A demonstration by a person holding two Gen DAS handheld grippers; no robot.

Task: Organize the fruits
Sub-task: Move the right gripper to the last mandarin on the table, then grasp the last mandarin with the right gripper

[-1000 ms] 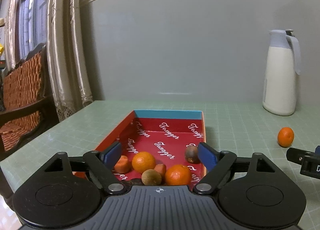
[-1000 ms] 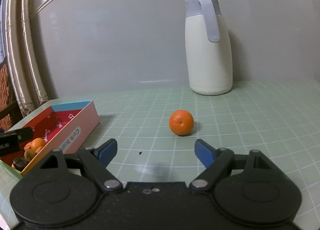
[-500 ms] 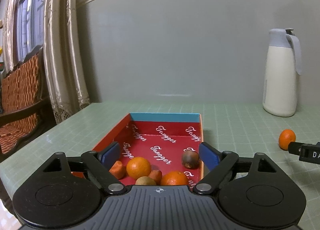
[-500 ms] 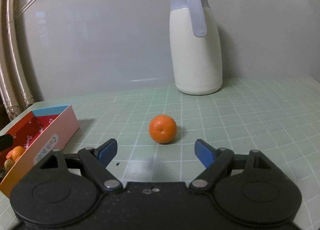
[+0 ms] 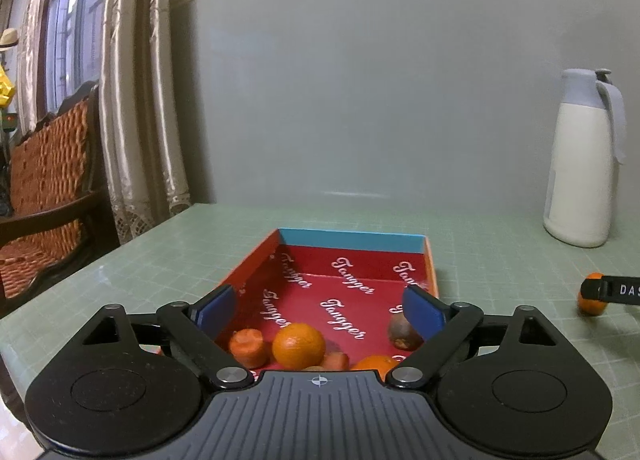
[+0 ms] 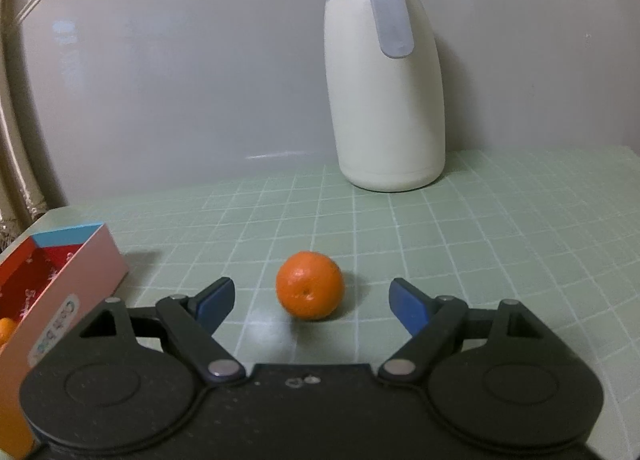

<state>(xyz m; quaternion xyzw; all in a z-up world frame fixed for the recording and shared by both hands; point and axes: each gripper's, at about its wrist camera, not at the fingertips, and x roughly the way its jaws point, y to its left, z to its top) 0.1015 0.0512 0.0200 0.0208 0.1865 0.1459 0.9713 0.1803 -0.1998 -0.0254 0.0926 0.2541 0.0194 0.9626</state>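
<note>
A red box (image 5: 352, 260) with a blue far wall lies on the green table and holds several fruits, among them an orange (image 5: 298, 345) and a brown fruit (image 5: 402, 330). My left gripper (image 5: 320, 310) hovers over the box's near end, its jaws opening, with nothing pinched between them. In the right wrist view a loose orange (image 6: 310, 290) rests on the table just ahead of my right gripper (image 6: 310, 300), which is open; the blue pads stand apart from the fruit. In the left wrist view that orange (image 5: 591, 300) shows at the right edge behind a right finger (image 5: 612, 292).
A tall white jug (image 6: 386, 72) with a grey lid stands at the back by the wall. The box's pink outer side (image 6: 80, 292) lies left of the right gripper. A wicker chair (image 5: 44, 180) and curtains (image 5: 132, 100) stand beyond the table's left edge.
The right gripper has moved toward the loose orange, which now sits larger and centred ahead of its fingers. The left gripper's jaws have spread a little wider and drawn back over the box.
</note>
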